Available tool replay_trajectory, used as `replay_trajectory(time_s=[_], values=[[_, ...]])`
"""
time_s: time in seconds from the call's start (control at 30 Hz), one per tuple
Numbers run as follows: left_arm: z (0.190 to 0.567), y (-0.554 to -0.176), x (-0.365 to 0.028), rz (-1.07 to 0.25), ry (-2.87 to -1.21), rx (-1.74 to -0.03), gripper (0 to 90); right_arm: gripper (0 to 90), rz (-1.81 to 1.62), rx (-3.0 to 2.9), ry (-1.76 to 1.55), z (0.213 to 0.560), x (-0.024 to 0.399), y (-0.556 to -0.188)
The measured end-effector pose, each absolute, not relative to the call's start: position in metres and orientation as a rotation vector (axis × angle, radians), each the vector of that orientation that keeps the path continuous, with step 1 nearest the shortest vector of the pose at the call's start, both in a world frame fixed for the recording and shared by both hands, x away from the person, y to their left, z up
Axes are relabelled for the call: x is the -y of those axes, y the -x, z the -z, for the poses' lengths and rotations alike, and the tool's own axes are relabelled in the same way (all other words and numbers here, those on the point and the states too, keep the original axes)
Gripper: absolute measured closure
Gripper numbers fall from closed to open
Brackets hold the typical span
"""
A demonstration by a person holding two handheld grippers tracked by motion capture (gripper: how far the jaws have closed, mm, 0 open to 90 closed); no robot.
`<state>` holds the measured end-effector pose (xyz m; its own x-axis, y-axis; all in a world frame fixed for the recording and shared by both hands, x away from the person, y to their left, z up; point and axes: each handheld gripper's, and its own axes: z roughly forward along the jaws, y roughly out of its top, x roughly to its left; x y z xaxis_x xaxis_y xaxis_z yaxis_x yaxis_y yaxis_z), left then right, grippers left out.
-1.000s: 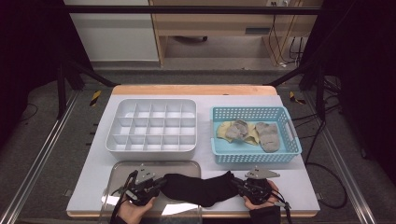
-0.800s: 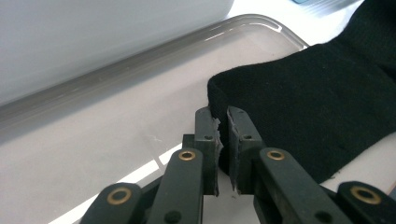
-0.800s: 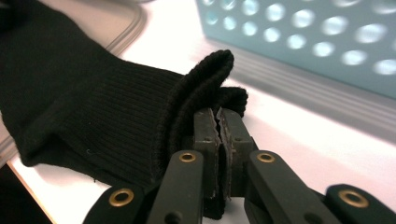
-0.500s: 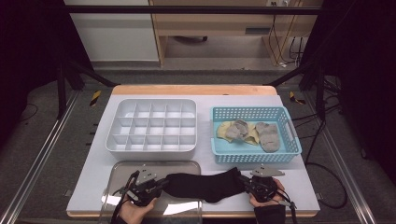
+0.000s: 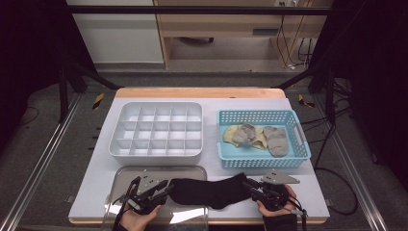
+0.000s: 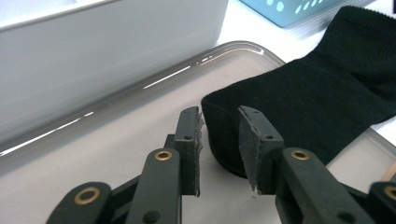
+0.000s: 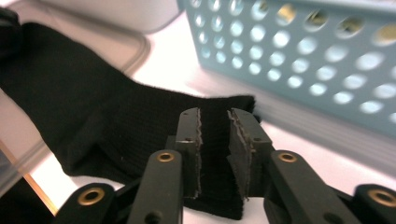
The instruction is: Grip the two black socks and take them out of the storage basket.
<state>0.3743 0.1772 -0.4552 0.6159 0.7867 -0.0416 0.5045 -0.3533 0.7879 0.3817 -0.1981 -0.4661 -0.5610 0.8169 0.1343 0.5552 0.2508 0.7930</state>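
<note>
A black sock [image 5: 207, 190] lies stretched out at the table's front, its toe end on a metal tray [image 5: 159, 169] and its cuff on the white tabletop. My left gripper [image 5: 166, 189] is at the toe end. Its jaws have just been opening and stand apart, with the sock's [image 6: 317, 93] rounded tip between them in the left gripper [image 6: 219, 126] view, not pressed. My right gripper [image 5: 249, 185] is at the cuff. Its jaws have just been opening too, and in the right gripper [image 7: 214, 126] view they straddle the cuff's edge of the sock [image 7: 93, 102] loosely.
A white divided box [image 5: 156, 130] stands just behind the tray. To its right stands a blue perforated basket [image 5: 262, 159] with two grey socks [image 5: 276, 139] and a yellowish one [image 5: 231, 132]. The basket wall [image 7: 303, 60] is close to my right gripper.
The sock has been drawn out lengthwise between the two hands and now lies flat. Both grippers' jaws have parted and let go of its ends. The hands have hardly moved.
</note>
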Motion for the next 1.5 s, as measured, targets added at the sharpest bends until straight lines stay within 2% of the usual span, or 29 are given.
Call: replay_trajectory(time_s=[0.07, 0.17, 0.23, 0.3, 0.67, 0.9, 1.03, 1.17, 1.33, 1.4, 1.5], values=[[0.456, -0.376, -0.176, -0.433, -2.039, -1.024, 76.6, 74.4, -1.187, -2.238, -1.279, 0.471, 0.196, -0.383], [0.454, -0.379, -0.175, -0.436, -2.028, -1.025, 84.9, 83.7, -1.181, -2.25, -1.295, 0.473, 0.198, -0.384], [0.45, -0.381, -0.174, -0.443, -2.018, -1.013, 85.8, 89.2, -1.192, -2.25, -1.307, 0.472, 0.2, -0.384], [0.45, -0.382, -0.173, -0.446, -2.016, -1.001, 86.0, 90.0, -1.19, -2.251, -1.315, 0.47, 0.201, -0.383], [0.443, -0.396, -0.173, -0.396, -1.986, -1.018, 84.6, 90.0, -1.187, -2.259, -1.305, 0.456, 0.204, -0.373], [0.455, -0.395, -0.173, -0.379, -2.019, -1.045, 68.1, 89.2, -1.092, -2.285, -1.306, 0.464, 0.202, -0.376], [0.461, -0.391, -0.178, -0.348, -2.012, -1.068, 63.2, 84.8, -1.114, -2.259, -1.313, 0.462, 0.204, -0.374], [0.466, -0.392, -0.173, -0.323, -2.028, -1.087, 64.7, 77.7, -1.116, -2.249, -1.33, 0.466, 0.205, -0.374], [0.473, -0.393, -0.167, -0.301, -2.056, -1.098, 71.8, 72.1, -1.087, -2.265, -1.364, 0.477, 0.204, -0.374], [0.473, -0.393, -0.166, -0.303, -2.053, -1.101, 75.2, 73.4, -1.093, -2.265, -1.361, 0.479, 0.204, -0.375], [0.472, -0.393, -0.166, -0.315, -2.047, -1.094, 82.5, 81.5, -1.132, -2.264, -1.384, 0.48, 0.204, -0.375]])
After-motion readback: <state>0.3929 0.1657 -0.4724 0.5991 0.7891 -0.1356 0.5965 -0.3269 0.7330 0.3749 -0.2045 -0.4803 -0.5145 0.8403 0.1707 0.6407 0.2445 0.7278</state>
